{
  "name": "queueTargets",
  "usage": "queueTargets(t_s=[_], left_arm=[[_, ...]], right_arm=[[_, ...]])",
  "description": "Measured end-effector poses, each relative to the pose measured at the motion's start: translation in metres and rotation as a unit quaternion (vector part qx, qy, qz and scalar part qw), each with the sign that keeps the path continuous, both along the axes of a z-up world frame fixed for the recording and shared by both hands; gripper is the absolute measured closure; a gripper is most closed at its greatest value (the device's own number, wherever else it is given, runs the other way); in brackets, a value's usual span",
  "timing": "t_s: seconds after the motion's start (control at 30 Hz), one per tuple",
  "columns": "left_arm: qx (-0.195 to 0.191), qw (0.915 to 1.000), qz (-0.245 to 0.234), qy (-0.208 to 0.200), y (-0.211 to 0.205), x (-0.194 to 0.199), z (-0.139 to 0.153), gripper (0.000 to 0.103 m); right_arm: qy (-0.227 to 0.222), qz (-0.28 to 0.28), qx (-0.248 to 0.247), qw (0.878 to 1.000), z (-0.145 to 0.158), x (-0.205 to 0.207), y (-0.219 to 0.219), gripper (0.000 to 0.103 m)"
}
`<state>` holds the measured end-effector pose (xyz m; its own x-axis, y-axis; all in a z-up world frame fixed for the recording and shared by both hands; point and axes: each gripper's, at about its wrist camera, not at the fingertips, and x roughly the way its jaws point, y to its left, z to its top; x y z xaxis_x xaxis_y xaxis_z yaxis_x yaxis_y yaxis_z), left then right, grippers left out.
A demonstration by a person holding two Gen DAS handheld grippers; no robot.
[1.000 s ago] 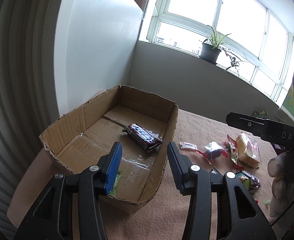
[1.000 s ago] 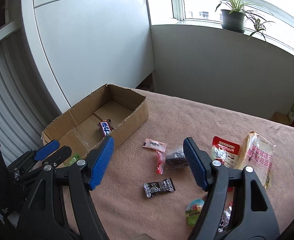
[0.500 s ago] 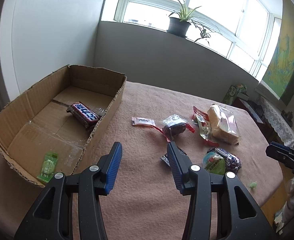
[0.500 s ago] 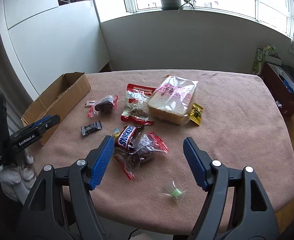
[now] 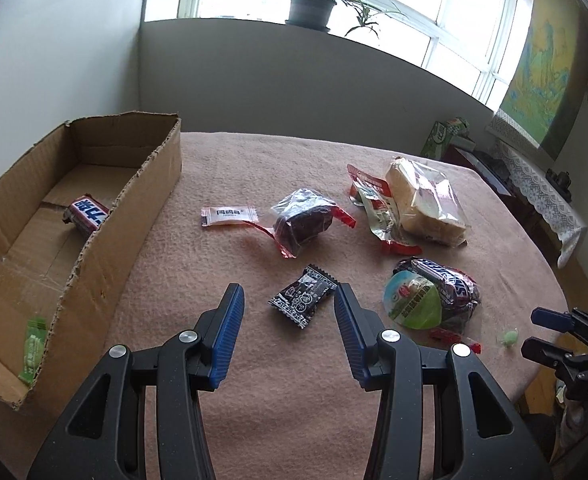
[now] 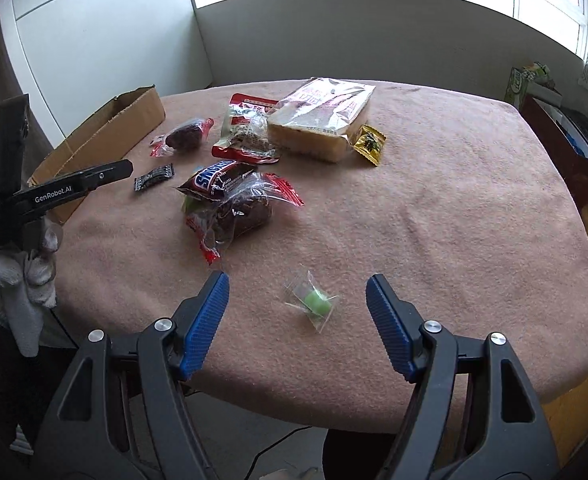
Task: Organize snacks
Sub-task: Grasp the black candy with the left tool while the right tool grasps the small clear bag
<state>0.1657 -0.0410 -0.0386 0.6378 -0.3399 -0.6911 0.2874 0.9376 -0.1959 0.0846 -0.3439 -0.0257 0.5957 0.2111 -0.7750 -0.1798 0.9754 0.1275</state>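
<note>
My left gripper (image 5: 287, 295) hangs open just above a black candy wrapper (image 5: 302, 300) that lies on the pink tablecloth; its pads do not touch it. My right gripper (image 6: 298, 282) stands open over a small green candy (image 6: 314, 302) in clear wrap near the table's front edge. On the left sits the cardboard box (image 5: 93, 216), holding a Snickers bar (image 5: 87, 213) and a green pack (image 5: 33, 344). Loose on the cloth are a white sachet (image 5: 229, 214), a dark plum pack (image 5: 304, 220), a red packet (image 5: 374, 208), a bagged bread (image 5: 426, 200) and another Snickers (image 6: 213, 174).
A green jelly cup (image 5: 414, 300) lies against the loose Snickers, and a yellow sachet (image 6: 370, 144) sits beside the bread. A white-gloved hand (image 6: 21, 276) holds the left gripper. Bare cloth spreads to the right, with the table's rounded edge (image 6: 374, 404) close in front.
Both grippers swung right, away from the box, and sank toward the loose snacks. The left now hangs over the black candy, the right over the green candy. Jaw widths look unchanged.
</note>
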Motion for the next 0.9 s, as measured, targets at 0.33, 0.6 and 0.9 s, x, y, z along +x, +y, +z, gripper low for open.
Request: queueTargets(t_s=[0.33,0.6,0.9], left_arm=[[0.041,0.9988,-0.022,0.017,-0.025,0.018,-0.013,0.057],[0.057,0.9972,-0.035,0.033,-0.028,0.029,-0.021,0.057],[0.065,0.9957,-0.056,0.036,-0.034,0.023,-0.022,0.058]], right_arm=[[0.002,0.028,0.0,1.0,-0.011,0.008,-0.004,0.036],[0.005,0.038,0.006,0.999,-0.018,0.012,-0.003,0.036],[0.01,0.047,0.0,0.999,-0.02,0.015,0.001,0.046]])
